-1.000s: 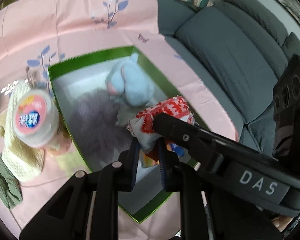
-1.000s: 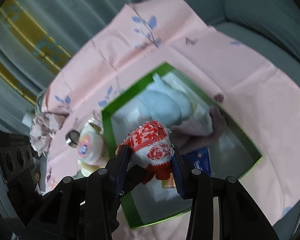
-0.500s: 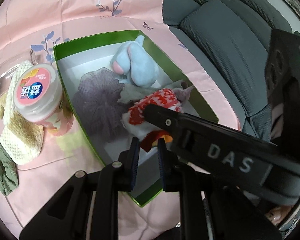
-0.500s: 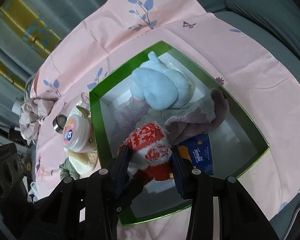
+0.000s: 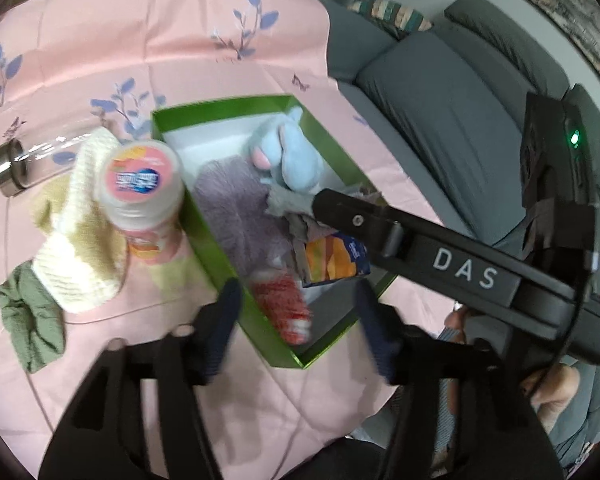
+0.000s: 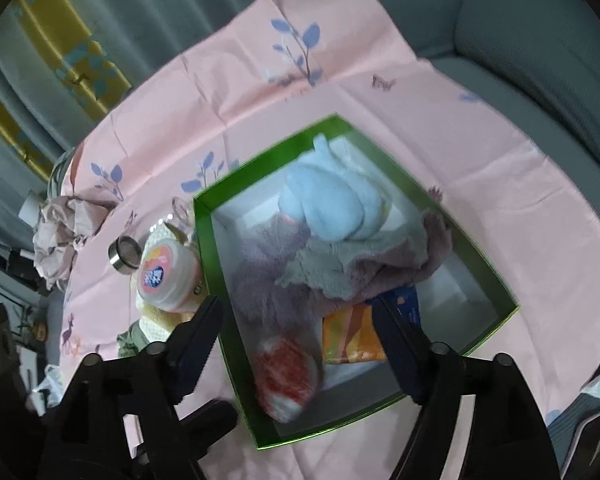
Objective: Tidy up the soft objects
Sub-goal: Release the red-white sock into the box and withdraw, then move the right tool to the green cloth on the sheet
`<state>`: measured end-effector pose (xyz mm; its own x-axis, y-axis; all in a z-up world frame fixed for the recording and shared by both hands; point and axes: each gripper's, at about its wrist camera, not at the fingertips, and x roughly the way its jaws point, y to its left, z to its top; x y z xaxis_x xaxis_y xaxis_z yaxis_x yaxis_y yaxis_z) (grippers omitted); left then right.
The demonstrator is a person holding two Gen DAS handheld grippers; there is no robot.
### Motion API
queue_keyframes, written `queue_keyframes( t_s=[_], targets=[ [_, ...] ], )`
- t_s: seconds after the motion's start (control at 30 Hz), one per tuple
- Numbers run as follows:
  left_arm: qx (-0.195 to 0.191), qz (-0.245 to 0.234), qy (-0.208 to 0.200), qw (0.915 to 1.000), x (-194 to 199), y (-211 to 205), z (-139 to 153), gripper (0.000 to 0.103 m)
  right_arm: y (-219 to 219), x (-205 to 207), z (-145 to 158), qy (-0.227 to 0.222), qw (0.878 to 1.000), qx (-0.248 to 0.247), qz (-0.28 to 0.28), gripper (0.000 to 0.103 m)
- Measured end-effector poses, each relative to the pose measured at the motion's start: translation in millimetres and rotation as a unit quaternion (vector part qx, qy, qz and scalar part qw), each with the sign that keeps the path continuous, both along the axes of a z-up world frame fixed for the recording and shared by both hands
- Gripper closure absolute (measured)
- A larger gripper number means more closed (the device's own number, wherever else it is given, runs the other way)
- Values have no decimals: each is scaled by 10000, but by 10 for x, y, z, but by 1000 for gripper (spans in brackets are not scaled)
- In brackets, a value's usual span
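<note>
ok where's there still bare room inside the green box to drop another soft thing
Bare floor shows in the green box at its far corner behind the blue plush and right of the tissue pack. The middle is crowded: purple fluff, grey cloth, red-and-white knit.

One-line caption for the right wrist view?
Right gripper opening above the green box; the red-and-white knit item lies inside by the blue plush toy.

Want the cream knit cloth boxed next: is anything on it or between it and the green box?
Yes. A pink-lidded jar sits on the knit cloth, right against the box wall.
</note>
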<state>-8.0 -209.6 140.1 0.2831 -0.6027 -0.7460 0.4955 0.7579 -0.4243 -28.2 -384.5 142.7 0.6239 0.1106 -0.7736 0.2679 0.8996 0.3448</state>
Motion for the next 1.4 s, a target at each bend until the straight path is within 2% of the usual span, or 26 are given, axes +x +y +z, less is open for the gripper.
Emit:
queue_keyframes(
  t_s=[0.13,0.23,0.4,0.5,0.6,0.77,0.87,1.03,1.23,1.4],
  targets=[
    [-123,254,-121,9995,-45,285,123,21,94,-49,128,-219,9997,3,91,21],
    [-193,488,-275,9982,-78,547,207,16,201,-84,245,-403,9990,-140,142,16],
    [-281,1053,-407,9932,-95,1006,281,15,416,-165,470,-841,9954,-243,395,14],
    [-299,1423,-435,9884,-97,1304,297,15,519,-208,562,-1056,9929,-179,522,9],
    [-230,1825,-551,9814,-125,1620,292,14,663,-238,660,-1313,9893,-105,634,6],
    [-52,2387,-517,9697,-109,2115,143,14,967,-183,691,-1410,9853,23,966,6],
    [182,2607,-418,9643,-89,2325,-52,14,1225,-58,623,-1276,9831,167,1303,6],
    [436,2699,-270,9615,-64,2521,-414,14,1695,166,385,-939,9776,321,1857,6],
    [646,2843,-171,9564,-9,2624,-682,17,2294,451,-135,-204,9718,228,2338,6],
    [900,2941,40,9515,35,2695,-807,24,2501,629,-564,367,9693,248,2418,15]
  ],
)
